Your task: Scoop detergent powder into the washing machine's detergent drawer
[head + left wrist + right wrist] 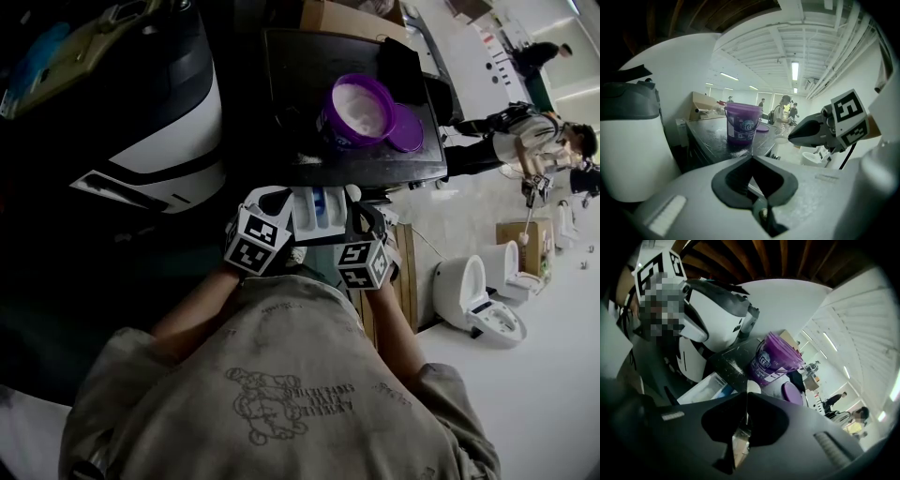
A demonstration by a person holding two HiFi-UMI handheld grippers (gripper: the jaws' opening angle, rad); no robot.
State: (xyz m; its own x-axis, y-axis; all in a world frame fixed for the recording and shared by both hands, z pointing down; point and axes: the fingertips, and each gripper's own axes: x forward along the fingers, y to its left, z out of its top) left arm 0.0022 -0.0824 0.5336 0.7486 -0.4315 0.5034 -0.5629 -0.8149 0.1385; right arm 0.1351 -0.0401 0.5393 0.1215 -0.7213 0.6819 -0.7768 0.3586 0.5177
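Right gripper (745, 400) jaws are clenched on the scoop (753, 386); left gripper (751, 157) jaws are clenched, empty. The drawer (302, 212) sits at 7 o'clock from the tub (743, 126), so the scoop should travel level.

- Head view: from above, steeply down onto the table (300, 75) and tub (361, 111).
- Left gripper view: low, level, faces the tub (743, 124) across the table.
- Right gripper view: tilted, closer to the same tub (776, 357).
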